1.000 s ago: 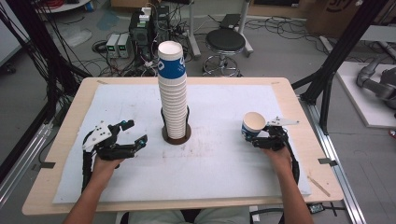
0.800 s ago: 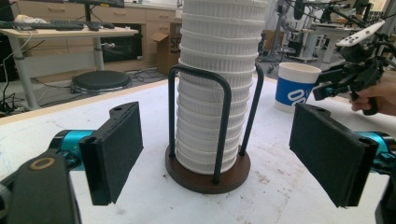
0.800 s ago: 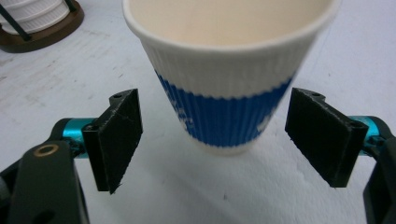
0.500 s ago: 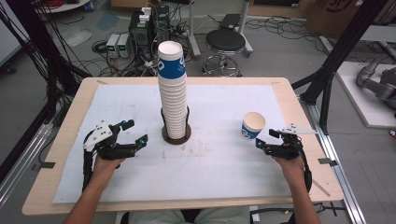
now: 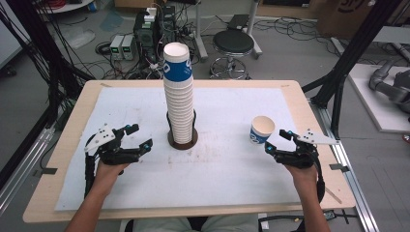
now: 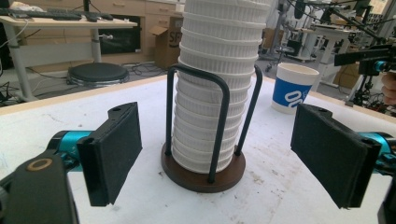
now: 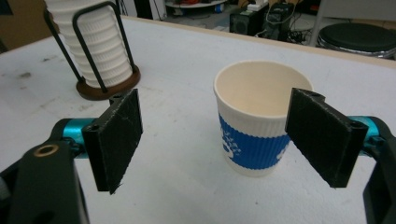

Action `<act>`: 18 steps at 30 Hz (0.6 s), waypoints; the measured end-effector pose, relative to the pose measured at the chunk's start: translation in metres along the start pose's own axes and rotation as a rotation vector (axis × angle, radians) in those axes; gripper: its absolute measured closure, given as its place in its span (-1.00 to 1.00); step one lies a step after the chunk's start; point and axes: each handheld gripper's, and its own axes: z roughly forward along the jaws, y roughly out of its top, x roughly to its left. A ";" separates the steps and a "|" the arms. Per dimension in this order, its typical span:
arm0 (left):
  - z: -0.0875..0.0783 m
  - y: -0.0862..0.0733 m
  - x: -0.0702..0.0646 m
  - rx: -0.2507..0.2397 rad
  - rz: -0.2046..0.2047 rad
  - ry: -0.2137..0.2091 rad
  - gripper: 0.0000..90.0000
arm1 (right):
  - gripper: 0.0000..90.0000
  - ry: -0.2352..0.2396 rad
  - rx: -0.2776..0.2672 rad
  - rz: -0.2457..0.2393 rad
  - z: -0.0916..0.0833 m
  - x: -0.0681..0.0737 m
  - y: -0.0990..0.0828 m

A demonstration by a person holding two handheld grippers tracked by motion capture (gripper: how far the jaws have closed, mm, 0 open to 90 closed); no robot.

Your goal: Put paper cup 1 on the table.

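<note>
A tall stack of white ribbed paper cups (image 5: 178, 96), the top one with a blue band, stands in a black wire holder on a round brown base (image 5: 183, 142) at the table's middle. One blue-and-white paper cup (image 5: 262, 130) stands upright to its right. My right gripper (image 5: 276, 140) is open just right of that cup, not touching it; the right gripper view has the cup (image 7: 254, 121) just beyond the spread pads (image 7: 116, 144). My left gripper (image 5: 140, 136) rests left of the holder. Its jaws have just been opening and stand open with nothing between them, facing the stack (image 6: 215, 70).
A white sheet (image 5: 222, 174) covers the wooden table (image 5: 58, 159). Black frame posts (image 5: 338, 82) rise at the table's right and left. A stool (image 5: 233, 43) and electronics boxes stand on the floor behind the table.
My right gripper has drawn back from the single cup toward the right edge, leaving the cup standing. My left hand has stayed where it was.
</note>
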 end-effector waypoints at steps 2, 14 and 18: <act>0.000 0.001 -0.001 -0.006 0.001 -0.006 -0.64 | -0.57 0.006 -0.011 -0.014 -0.001 0.003 0.003; -0.004 0.002 0.000 -0.013 -0.004 -0.011 -0.64 | -0.57 0.037 -0.039 -0.059 -0.001 0.012 0.015; -0.005 0.004 -0.001 -0.022 0.002 -0.010 -0.64 | -0.57 0.058 -0.025 -0.070 0.001 0.016 0.017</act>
